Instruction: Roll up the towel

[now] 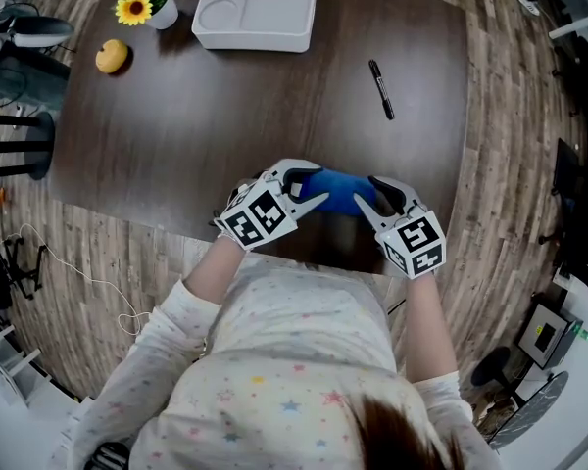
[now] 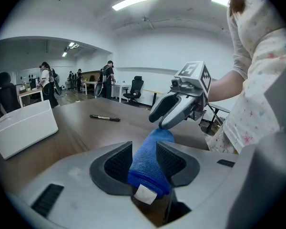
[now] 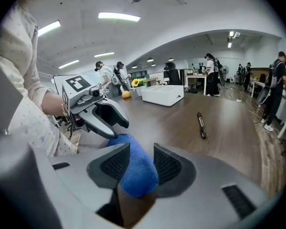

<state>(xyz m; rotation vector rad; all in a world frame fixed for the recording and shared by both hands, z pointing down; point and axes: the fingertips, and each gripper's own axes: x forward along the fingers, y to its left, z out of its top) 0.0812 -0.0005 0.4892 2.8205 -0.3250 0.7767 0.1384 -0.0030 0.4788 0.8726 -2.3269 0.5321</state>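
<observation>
Person in pale star-print top [image 1: 304,360], at near edge of dark brown wooden table [image 1: 225,135]. Left gripper [image 1: 312,186] and right gripper [image 1: 367,199]: white two-jaw tools facing each other, each with pads pinching one end of the item. Item: blue terry towel [image 1: 341,190], already a tight roll, held between them over the near table edge. The end grips likely keep it from unwinding. Far side, well apart: white compartment tray [image 1: 257,8], black marker pen [image 1: 381,89], potted sunflower [image 1: 142,8], yellow fruit [image 1: 112,56].
</observation>
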